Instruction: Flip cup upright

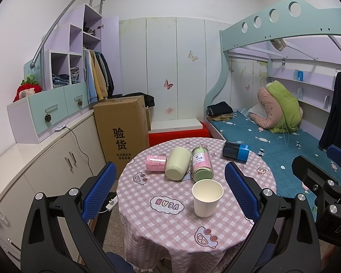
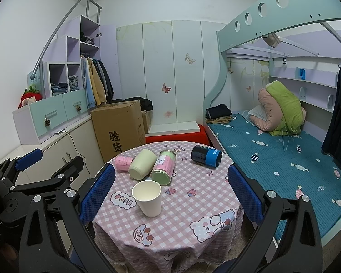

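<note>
A white paper cup stands upright with its mouth up on the round table with a pink checked cloth. It also shows in the right wrist view. My left gripper is open and empty, held back from the table, with the cup between and beyond its blue pads. My right gripper is open and empty, also held back, with the cup left of its middle. The right gripper's body shows at the right edge of the left wrist view.
Behind the cup lie a pale green cup, a pink roll, a green and pink tin and a dark blue tin. A cardboard box and cabinets stand left. A bunk bed is right.
</note>
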A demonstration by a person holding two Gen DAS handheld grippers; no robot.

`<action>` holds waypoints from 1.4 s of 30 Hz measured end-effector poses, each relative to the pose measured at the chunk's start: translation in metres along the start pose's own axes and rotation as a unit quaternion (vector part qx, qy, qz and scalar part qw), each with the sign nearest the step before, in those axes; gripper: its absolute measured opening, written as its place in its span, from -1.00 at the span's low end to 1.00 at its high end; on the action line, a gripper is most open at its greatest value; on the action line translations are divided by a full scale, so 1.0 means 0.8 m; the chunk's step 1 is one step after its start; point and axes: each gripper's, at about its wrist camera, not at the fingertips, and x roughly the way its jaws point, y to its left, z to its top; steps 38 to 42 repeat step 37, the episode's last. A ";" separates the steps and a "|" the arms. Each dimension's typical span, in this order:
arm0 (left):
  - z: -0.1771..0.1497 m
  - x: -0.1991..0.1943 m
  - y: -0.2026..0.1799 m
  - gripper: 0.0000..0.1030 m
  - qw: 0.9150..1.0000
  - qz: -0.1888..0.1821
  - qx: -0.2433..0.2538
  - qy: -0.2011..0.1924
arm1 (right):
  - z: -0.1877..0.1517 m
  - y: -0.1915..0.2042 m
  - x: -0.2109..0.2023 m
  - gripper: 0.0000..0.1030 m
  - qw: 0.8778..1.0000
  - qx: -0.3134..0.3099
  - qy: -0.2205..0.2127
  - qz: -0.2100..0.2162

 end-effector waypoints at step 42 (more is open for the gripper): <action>0.000 0.008 -0.003 0.87 1.000 -0.005 -0.001 0.007 | -0.002 -0.002 0.003 0.86 1.000 0.003 0.004 -0.002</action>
